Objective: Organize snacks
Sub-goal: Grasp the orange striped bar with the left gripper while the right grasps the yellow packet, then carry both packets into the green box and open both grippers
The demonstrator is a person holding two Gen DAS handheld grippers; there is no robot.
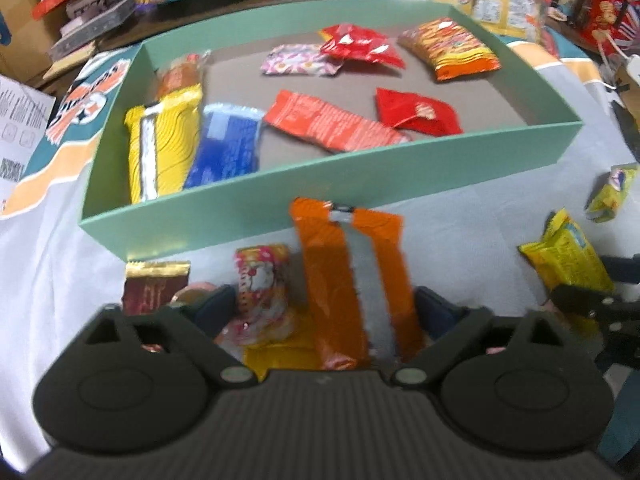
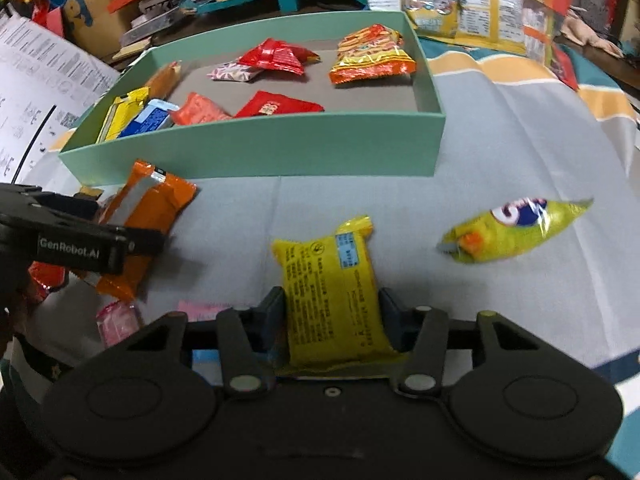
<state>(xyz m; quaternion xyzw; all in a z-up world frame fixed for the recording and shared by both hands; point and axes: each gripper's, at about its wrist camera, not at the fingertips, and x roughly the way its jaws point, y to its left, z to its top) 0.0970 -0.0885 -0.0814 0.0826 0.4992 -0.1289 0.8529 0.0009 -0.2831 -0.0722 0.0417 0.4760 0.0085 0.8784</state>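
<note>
A green box (image 1: 320,184) holds several snack packs; it also shows in the right wrist view (image 2: 256,144). My left gripper (image 1: 324,312) is open, its fingers standing wide on either side of an orange pack (image 1: 352,280) and a pink pack (image 1: 262,280) on the cloth, just in front of the box. The orange pack also shows in the right wrist view (image 2: 148,208). My right gripper (image 2: 332,316) is shut on a yellow pack (image 2: 332,292), which also shows in the left wrist view (image 1: 564,256).
A yellow-green bag (image 2: 516,232) lies on the cloth to the right. A dark red and gold pack (image 1: 154,284) lies at the left. Pink wrappers (image 2: 118,320) lie near the left gripper (image 2: 80,240). Toys and boxes crowd behind the green box.
</note>
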